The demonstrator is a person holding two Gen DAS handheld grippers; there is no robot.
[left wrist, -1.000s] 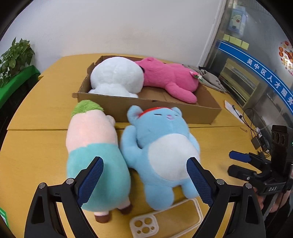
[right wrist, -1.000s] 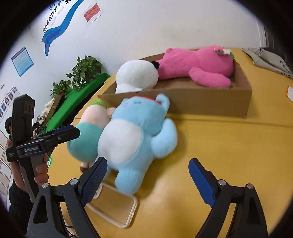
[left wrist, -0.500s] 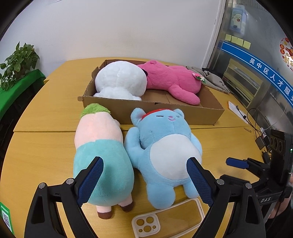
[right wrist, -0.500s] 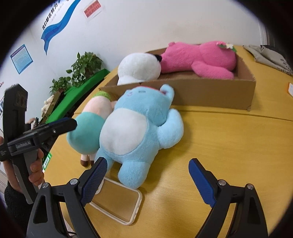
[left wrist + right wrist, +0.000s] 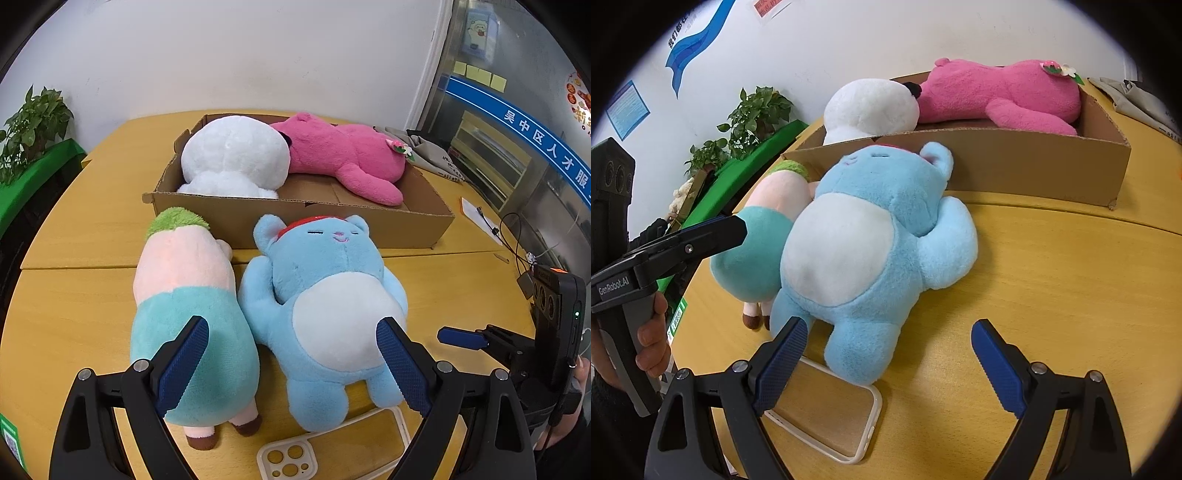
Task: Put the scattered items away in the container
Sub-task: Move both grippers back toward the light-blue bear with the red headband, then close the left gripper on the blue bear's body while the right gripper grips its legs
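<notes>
Both tongs gape empty; left tongs (image 5: 291, 363) hide blue bear's (image 5: 325, 295) legs partly.

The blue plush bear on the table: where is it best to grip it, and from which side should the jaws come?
Probably best to grip the blue plush bear across its round white belly, coming from above. It lies on its back, belly up, so this widest soft part is exposed. The right gripper stands open at the bear's free side; the pink-and-teal plush presses against the other side.
</notes>
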